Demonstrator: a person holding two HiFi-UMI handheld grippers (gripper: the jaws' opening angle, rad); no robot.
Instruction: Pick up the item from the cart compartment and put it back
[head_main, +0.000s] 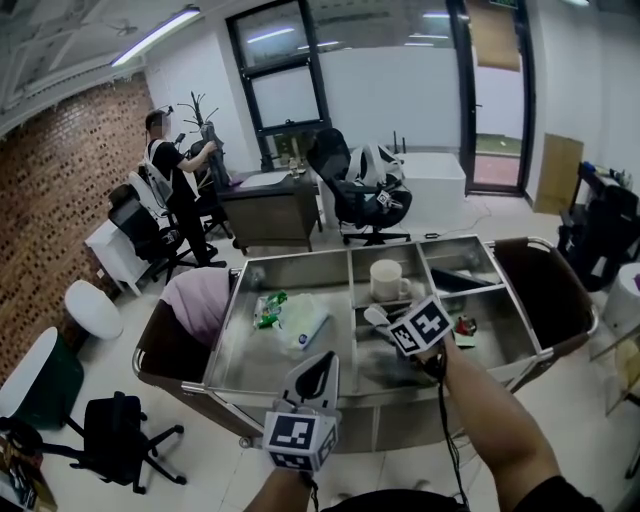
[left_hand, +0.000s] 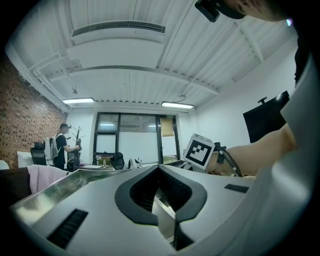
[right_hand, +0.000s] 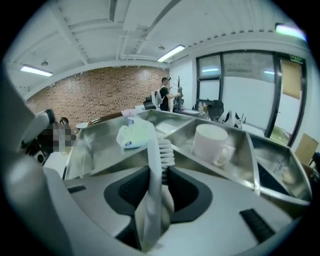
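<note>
Plainly, little writing can be read: the black-and-white squares on each claw's cube are patterns, not letters, and the blue mark on the plastic bag and the green print on the packet are too small to make out.

The right claw is closed on the white item, with its dark pads against the item's sides. The item is long and narrow. Its long axis runs in line with the claw, from deep between the jaws out past the tips, so it points the same way the claw points. A ribbed white part sits on it right at the tips. In the head view its rounded end pokes out beyond the right claw, up and to the left.

Ahead of this claw and a little to its right, the white mug stands upright in its own section of the steel cart, with its handle towards the claw. The plastic bag lies ahead and to the left, in the big section beyond a divider.

The left claw has its jaws drawn together at the tips, with nothing between them. It sits at the cart's near edge, to the left of the right claw and nearer the person.
</note>
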